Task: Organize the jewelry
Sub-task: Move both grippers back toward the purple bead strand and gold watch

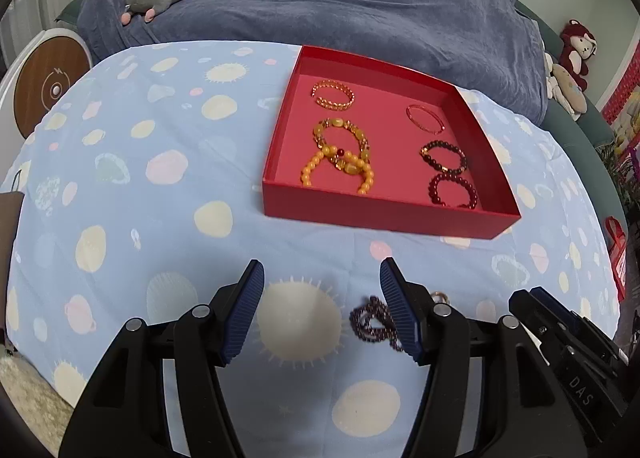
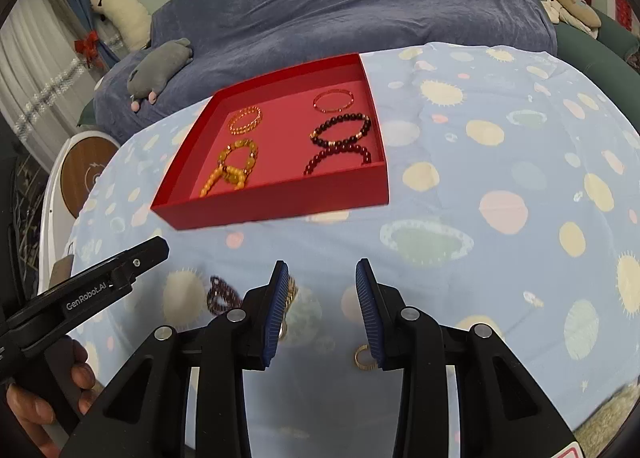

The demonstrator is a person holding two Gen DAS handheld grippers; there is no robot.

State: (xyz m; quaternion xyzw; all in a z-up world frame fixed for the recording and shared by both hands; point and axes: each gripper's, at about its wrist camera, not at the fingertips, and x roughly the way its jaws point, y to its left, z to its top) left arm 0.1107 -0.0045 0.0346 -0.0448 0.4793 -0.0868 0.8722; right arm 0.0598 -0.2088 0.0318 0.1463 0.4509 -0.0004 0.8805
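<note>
The left gripper (image 1: 322, 308) hung with its jaws apart over the patterned sheet (image 1: 120, 186), a purple beaded bracelet (image 1: 374, 324) lying just beside its right finger. The right gripper (image 2: 322, 310) was parted too (nothing between). Six bracelets lay in the red box (image 1: 392, 214).

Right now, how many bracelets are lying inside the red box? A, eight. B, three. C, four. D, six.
D: the red box holds three yellow or gold bracelets on one side and three red or dark ones on the other.
</note>
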